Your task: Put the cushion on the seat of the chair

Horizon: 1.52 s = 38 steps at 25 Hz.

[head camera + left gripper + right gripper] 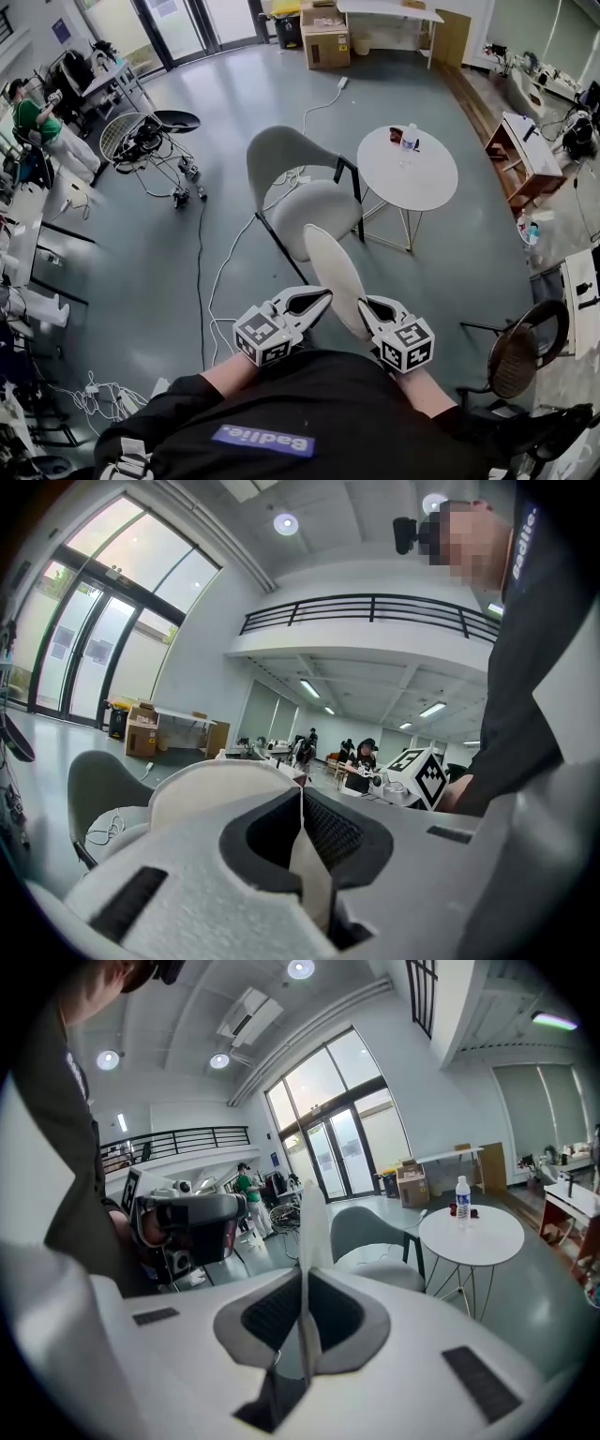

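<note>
Left gripper [322, 300] and right gripper [368, 306] are each clamped on the near rim of the cushion [333, 274], 1 from either side, with the marker cubes turned toward the person's body. In the left gripper view the jaws of the left gripper [302, 803] are pressed together on a thin pale strip of the cushion [309, 869]. In the right gripper view the right gripper [305, 1290] pinches the cushion [314, 1222] the same way, and the cushion rises edge-on from between the pads.

From the head view the white cushion reads as a narrow oval, held off the floor and running from the 2 grippers toward 12 o'clock. Its far end overlaps the near edge of the chair [312, 214] seat. Whether it touches the seat cannot be told. The chair has a pale seat, a grey curved back at its 11 o'clock and dark legs. At 2 o'clock from the chair stands a round white table [408, 178] carrying a bottle [410, 137].
</note>
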Motion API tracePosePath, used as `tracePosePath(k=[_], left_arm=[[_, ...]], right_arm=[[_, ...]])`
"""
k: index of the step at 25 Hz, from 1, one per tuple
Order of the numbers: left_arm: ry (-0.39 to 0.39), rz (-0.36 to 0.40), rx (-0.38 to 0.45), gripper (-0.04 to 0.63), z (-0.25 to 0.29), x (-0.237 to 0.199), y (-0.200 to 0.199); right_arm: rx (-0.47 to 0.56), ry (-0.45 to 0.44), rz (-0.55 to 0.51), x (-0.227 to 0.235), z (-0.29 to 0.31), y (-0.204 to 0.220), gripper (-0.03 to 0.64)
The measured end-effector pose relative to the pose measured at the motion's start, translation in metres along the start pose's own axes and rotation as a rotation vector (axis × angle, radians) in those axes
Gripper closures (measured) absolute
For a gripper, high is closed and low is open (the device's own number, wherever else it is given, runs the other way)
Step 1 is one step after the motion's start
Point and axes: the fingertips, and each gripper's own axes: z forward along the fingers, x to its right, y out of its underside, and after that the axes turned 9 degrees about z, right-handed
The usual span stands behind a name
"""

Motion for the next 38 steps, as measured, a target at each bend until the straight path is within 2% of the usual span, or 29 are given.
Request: tracePosePath(k=[8,18,26,32,38], left_arm=[[0.032,-0.025,0.025,0.575,0.025,-0.063,-0.005],[0.068,-0.072,0.046,0.575,0.032,-0.192,-0.024],[0.090,-0.092,0.041,0.575,0.021,-0.279,-0.025],[0.040,-0.096,0.030,0.575,0.020,-0.329,-0.016],[-0.079,-0.134,0.011,0.575,0.027,-0.365,0.005]], right_arm=[[-0.016,0.038,0.012,0.027,0.042,-0.030,0.577],[-0.026,0.103,0.075,0.053,0.136,-0.093,0.577],[-0.014,0.148,0.119,0.068,0.208,-0.140,0.577],[0.008,0.141,0.168,0.093,0.261,-0.152,0.577],[-0.001,0.070,0.212,0.125,0.322,-0.148,0.577]])
